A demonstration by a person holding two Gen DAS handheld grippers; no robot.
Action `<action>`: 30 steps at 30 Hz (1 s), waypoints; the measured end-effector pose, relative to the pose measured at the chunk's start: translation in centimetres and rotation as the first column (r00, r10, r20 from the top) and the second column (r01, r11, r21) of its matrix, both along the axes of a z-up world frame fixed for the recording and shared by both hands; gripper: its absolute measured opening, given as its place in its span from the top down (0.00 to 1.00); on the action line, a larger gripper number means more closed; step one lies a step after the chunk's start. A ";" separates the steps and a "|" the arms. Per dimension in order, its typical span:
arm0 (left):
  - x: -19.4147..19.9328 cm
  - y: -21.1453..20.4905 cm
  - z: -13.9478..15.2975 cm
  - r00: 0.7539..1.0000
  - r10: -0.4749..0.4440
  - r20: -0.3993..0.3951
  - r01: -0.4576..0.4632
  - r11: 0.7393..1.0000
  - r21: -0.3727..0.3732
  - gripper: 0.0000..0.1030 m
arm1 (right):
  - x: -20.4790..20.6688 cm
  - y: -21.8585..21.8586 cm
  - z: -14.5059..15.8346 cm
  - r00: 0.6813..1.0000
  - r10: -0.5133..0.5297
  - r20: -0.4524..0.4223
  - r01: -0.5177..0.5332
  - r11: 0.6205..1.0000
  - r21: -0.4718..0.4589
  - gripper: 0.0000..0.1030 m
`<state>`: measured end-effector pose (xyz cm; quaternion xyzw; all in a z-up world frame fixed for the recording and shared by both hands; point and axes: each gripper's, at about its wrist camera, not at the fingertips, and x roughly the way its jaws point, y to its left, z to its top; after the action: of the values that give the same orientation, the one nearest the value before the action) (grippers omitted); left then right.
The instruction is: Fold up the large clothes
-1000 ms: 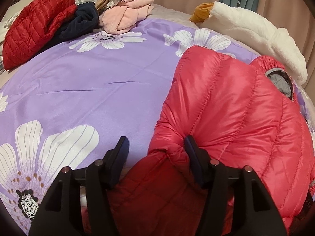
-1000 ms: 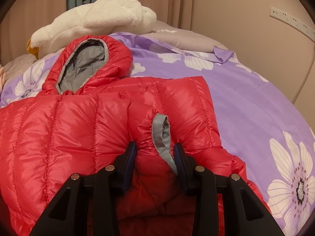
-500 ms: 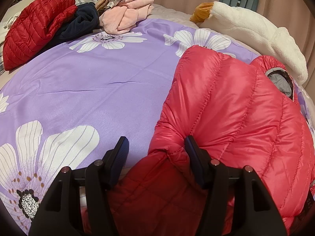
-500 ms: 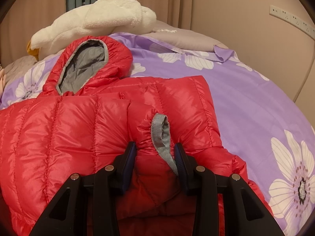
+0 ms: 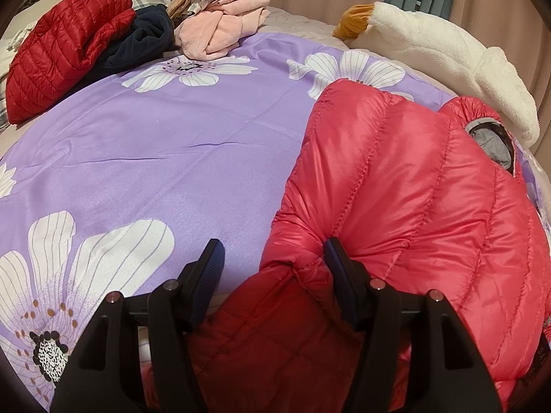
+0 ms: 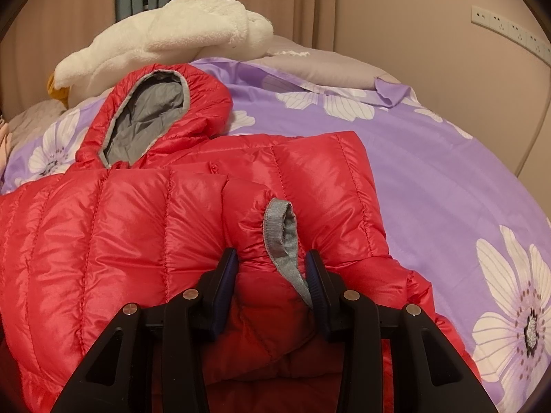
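A red hooded down jacket [image 5: 406,186] lies spread on a bed under a purple floral bedspread [image 5: 165,158], and every place below is given from that jacket. Its hood [image 6: 155,117], lined in grey, points to the far side, toward a white plush goose [image 6: 165,41] that rests just beyond it along the bed's far edge, with its orange beak showing at one end.

The left tool [image 5: 273,265] sits at the jacket's near left corner. Its jaws stand apart: the right-hand finger presses against the puffed edge of the shell, while the left-hand finger hangs clear over bare bedspread, so nothing is gripped. The darker quilted lining of the jacket shows between and below the fingers.

The right tool [image 6: 272,270] sits at the jacket's near right part, where a sleeve is folded in over the body. Its two fingers pinch a bunched roll of red fabric at the sleeve end, and the grey cuff [image 6: 280,237] stands up just above the grasp, its lower strip running down along the inner face of the right-hand finger.

Well to the jacket's left, at the far corner of the bed, lie a dark red quilted jacket [image 5: 65,48], a navy fleece garment [image 5: 144,41] and a heap of pink clothes [image 5: 220,31].
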<state>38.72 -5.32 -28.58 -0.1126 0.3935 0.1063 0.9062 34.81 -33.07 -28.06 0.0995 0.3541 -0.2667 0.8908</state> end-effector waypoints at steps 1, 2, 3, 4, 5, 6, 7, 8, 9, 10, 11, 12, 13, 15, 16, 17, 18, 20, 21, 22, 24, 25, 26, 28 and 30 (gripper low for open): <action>0.0 0.0 0.0 1.000 0.000 0.000 0.000 1.000 -0.001 0.40 | 0.0 0.0 0.0 1.000 0.000 0.000 0.000 1.000 0.000 0.62; 0.0 0.1 0.0 1.000 0.000 0.000 0.000 1.000 -0.001 0.40 | 0.0 0.0 0.0 1.000 0.000 0.001 0.000 1.000 0.001 0.62; 0.0 0.0 0.0 1.000 0.000 0.000 0.000 1.000 0.000 0.40 | 0.0 0.0 0.0 1.000 0.000 0.001 0.000 1.000 0.002 0.62; 0.0 0.0 0.0 1.000 0.000 -0.001 0.000 1.000 0.001 0.40 | 0.1 0.0 -0.1 1.000 0.000 0.001 0.000 1.000 0.003 0.62; 0.0 0.0 0.0 1.000 -0.001 -0.001 0.001 1.000 0.001 0.40 | 0.0 0.0 0.0 1.000 0.000 0.001 0.000 1.000 0.003 0.62; 0.0 0.0 0.0 1.000 0.000 -0.001 0.000 1.000 0.001 0.40 | 0.1 0.0 0.0 1.000 0.001 0.001 -0.001 1.000 0.004 0.62; 0.0 0.0 0.0 1.000 0.000 -0.001 0.000 1.000 0.001 0.40 | 0.1 0.1 -0.1 1.000 0.001 0.002 -0.001 1.000 0.006 0.62; 0.0 0.0 0.0 1.000 0.000 -0.001 0.000 1.000 0.001 0.40 | 0.0 -0.1 -0.1 1.000 0.000 0.001 0.000 1.000 0.004 0.61; 0.0 0.0 0.0 1.000 0.000 -0.001 0.000 1.000 0.002 0.40 | 0.1 0.1 -0.1 1.000 0.000 0.002 0.000 1.000 0.005 0.61; 0.0 0.0 0.0 1.000 0.001 -0.002 -0.001 1.000 0.002 0.39 | 0.1 0.1 -0.1 1.000 0.000 0.002 0.000 1.000 0.004 0.61; 0.0 0.0 0.0 1.000 0.001 -0.002 -0.001 1.000 0.001 0.39 | 0.0 -0.1 -0.1 1.000 0.000 0.002 0.000 1.000 0.004 0.61; 0.0 0.0 0.0 1.000 0.001 -0.002 -0.001 1.000 0.002 0.39 | 0.1 0.0 -0.1 1.000 0.000 0.002 0.000 1.000 0.004 0.61; 0.0 0.0 0.0 1.000 0.001 -0.003 -0.001 1.000 0.002 0.39 | 0.0 -0.2 -0.1 1.000 0.000 0.002 0.000 1.000 0.004 0.61; 0.0 0.0 0.0 1.000 0.001 -0.002 -0.001 1.000 0.002 0.39 | 0.0 -0.2 -0.1 1.000 0.000 0.002 0.000 1.000 0.005 0.61; 0.0 0.0 0.0 1.000 0.001 -0.003 -0.001 1.000 0.002 0.39 | 0.0 -0.2 -0.1 1.000 0.000 0.002 0.000 1.000 0.006 0.61; 0.0 0.0 0.0 1.000 0.001 -0.002 -0.001 1.000 0.001 0.39 | 0.0 -0.1 -0.1 1.000 0.000 0.002 0.000 1.000 0.006 0.61; 0.0 0.0 0.0 1.000 0.001 -0.002 -0.001 1.000 0.002 0.39 | 0.0 -0.1 -0.1 1.000 0.000 0.002 0.000 1.000 0.006 0.61; 0.0 0.0 0.0 1.000 0.002 -0.002 -0.002 1.000 0.002 0.39 | 0.1 0.0 -0.1 1.000 0.000 0.003 0.000 1.000 0.007 0.61; 0.0 0.0 0.0 1.000 0.002 -0.002 -0.002 1.000 0.001 0.38 | 0.1 0.0 -0.1 1.000 0.000 0.004 0.000 1.000 0.008 0.61; 0.0 0.1 0.0 1.000 0.002 -0.001 -0.002 1.000 -0.003 0.38 | 0.0 -0.2 -0.1 1.000 0.000 0.003 0.000 1.000 0.008 0.61; 0.0 0.1 -0.1 1.000 0.004 -0.001 -0.004 1.000 -0.011 0.38 | 0.1 0.0 -0.2 1.000 -0.001 -0.001 0.001 1.000 0.002 0.61; 0.0 0.1 -0.1 1.000 0.004 -0.001 -0.004 1.000 -0.009 0.37 | 0.0 -0.2 -0.1 1.000 0.000 -0.001 0.000 1.000 0.001 0.61; 0.0 0.2 -0.2 1.000 0.004 -0.001 -0.004 1.000 -0.009 0.37 | 0.1 -0.1 -0.1 1.000 0.000 -0.001 0.000 1.000 0.001 0.61; 0.0 0.3 -0.2 1.000 0.006 -0.001 -0.006 1.000 -0.011 0.37 | 0.1 -0.2 -0.1 1.000 0.000 0.001 0.000 1.000 0.005 0.61; 0.0 0.3 -0.2 1.000 0.007 0.000 -0.007 1.000 -0.013 0.36 | 0.1 -0.1 -0.1 1.000 0.000 0.002 0.000 1.000 0.006 0.61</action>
<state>38.72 -4.98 -28.79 -0.1198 0.3938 0.1069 0.9051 34.89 -33.17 -28.17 0.1023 0.3541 -0.2658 0.8908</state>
